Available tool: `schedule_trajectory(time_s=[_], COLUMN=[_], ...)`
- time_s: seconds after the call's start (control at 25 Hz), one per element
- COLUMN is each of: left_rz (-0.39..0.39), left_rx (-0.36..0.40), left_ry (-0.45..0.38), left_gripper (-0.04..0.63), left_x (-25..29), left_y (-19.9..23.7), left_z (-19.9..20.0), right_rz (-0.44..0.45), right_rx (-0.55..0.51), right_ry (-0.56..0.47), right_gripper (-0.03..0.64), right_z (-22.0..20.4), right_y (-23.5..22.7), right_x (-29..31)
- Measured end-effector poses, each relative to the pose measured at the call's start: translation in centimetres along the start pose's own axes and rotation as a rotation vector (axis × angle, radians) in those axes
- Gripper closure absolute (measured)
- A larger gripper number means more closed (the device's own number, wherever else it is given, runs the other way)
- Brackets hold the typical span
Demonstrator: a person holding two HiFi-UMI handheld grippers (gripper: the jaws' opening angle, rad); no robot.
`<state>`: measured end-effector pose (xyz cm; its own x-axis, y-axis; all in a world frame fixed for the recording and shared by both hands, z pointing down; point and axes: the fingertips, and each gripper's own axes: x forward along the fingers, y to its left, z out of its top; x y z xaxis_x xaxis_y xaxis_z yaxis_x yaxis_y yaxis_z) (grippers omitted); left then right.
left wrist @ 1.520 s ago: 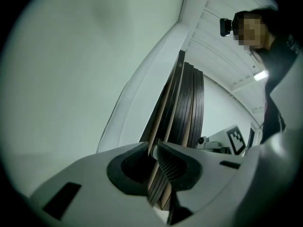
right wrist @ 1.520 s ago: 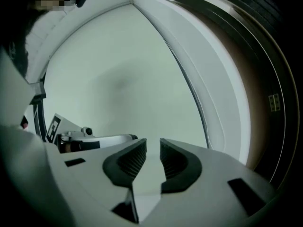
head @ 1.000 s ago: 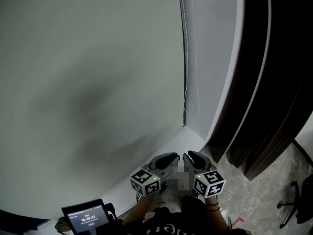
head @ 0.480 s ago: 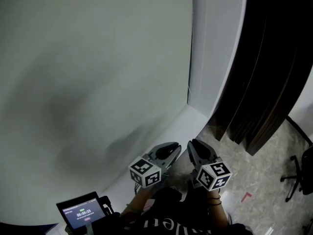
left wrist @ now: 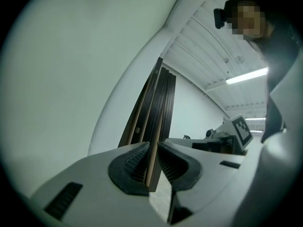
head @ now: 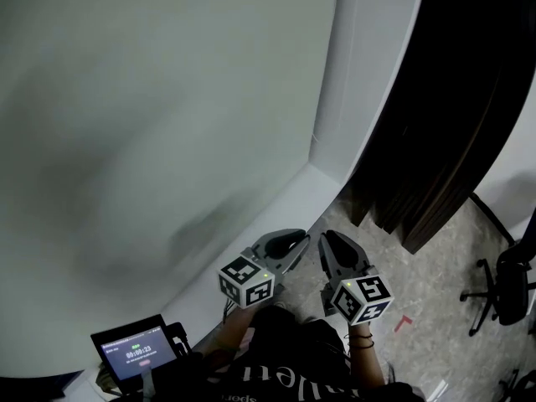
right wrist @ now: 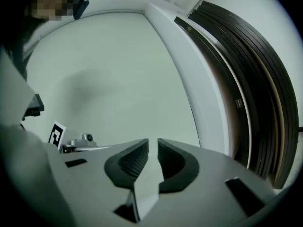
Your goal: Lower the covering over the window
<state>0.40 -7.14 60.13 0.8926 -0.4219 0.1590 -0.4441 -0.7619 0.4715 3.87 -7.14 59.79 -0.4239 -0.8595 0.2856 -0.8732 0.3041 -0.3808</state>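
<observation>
Currently the window covering (head: 159,99), a pale grey sheet that looks to be a roller shade, fills the upper left and centre of the head view down to a white ledge (head: 283,205), with a white pillar (head: 364,65) and stacked dark panels (head: 452,115) at upper right. Left gripper (left wrist: 153,146), bottom centre: jaws a narrow gap apart, nothing gripped, far panels showing through the gap. Right gripper (right wrist: 152,144), just beside it: jaws have just been closing, a slit remains, nothing between them.

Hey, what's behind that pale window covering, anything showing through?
Nothing shows through. The pale covering reaches down to the white ledge, so whatever lies behind it is hidden. Beside it stand the white post and dark panels.
</observation>
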Motion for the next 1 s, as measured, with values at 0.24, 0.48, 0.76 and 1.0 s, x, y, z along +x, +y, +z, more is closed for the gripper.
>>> schedule_trajectory(time_s=[0.24, 0.48, 0.76, 1.0], left_rz=[0.003, -0.001, -0.003, 0.001], left_rx=[-0.004, -0.010, 0.015, 0.021], left_ry=[0.016, 0.035, -0.001, 0.002], left_gripper=[0.543, 0.543, 0.543, 0.543], left_x=[0.6, -0.6, -3.5, -3.6], left_y=[-0.7, -4.2, -11.9, -16.2], left_z=[0.6, 0.0, -2.8, -4.2], right_rz=[-0.011, -0.022, 0.002, 0.020], right_rx=[0.036, 0.009, -0.041, -0.047], right_ry=[0.003, 0.036, 0.003, -0.006], right_gripper=[0.560, 0.563, 0.568, 0.568], right_z=[0.8, 0.2, -1.3, -1.6], right_y=[-0.3, 0.8, 3.7, 3.9], right_x=[-0.8, -4.2, -12.0, -16.1])
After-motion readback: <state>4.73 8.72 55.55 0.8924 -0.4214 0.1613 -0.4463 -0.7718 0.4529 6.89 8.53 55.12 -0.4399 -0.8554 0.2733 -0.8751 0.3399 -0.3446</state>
